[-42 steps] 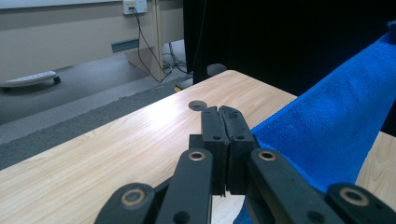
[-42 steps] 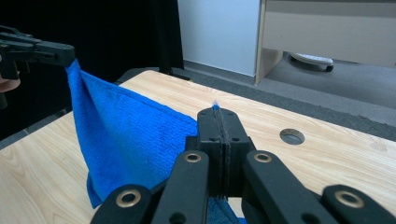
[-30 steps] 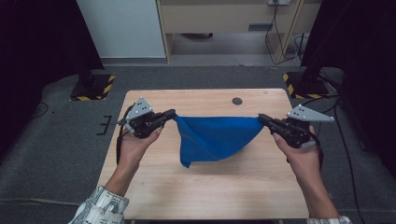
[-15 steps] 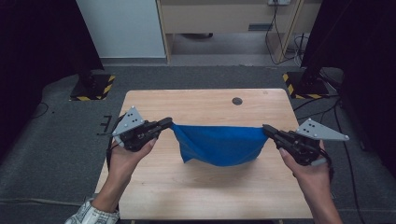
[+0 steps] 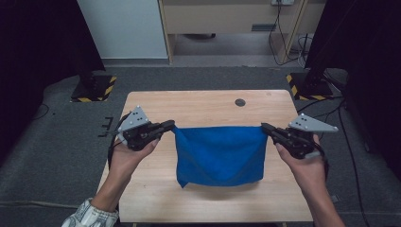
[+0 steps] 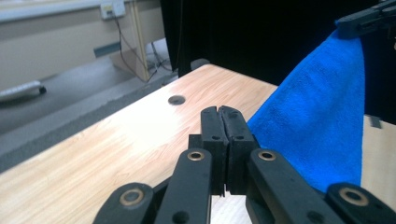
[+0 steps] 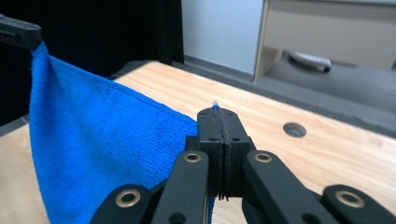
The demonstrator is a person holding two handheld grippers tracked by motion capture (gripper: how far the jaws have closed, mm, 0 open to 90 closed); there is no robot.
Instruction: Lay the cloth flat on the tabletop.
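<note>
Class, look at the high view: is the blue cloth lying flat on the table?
No: the blue cloth hangs stretched between the left gripper and the right gripper, each clamped on an upper corner above the table.

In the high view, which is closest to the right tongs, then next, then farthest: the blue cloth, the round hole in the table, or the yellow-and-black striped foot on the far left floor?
1. blue cloth: its corner is pinched in the right tongs.
2. round hole: on the table top, farther back.
3. striped foot: on the floor, beyond the table's far left corner.

A lab recording bay: black curtains [image 5: 42, 42] and hazard-striped stand bases [image 5: 93, 88] flank the wooden table [image 5: 208, 106] on grey carpet.
</note>
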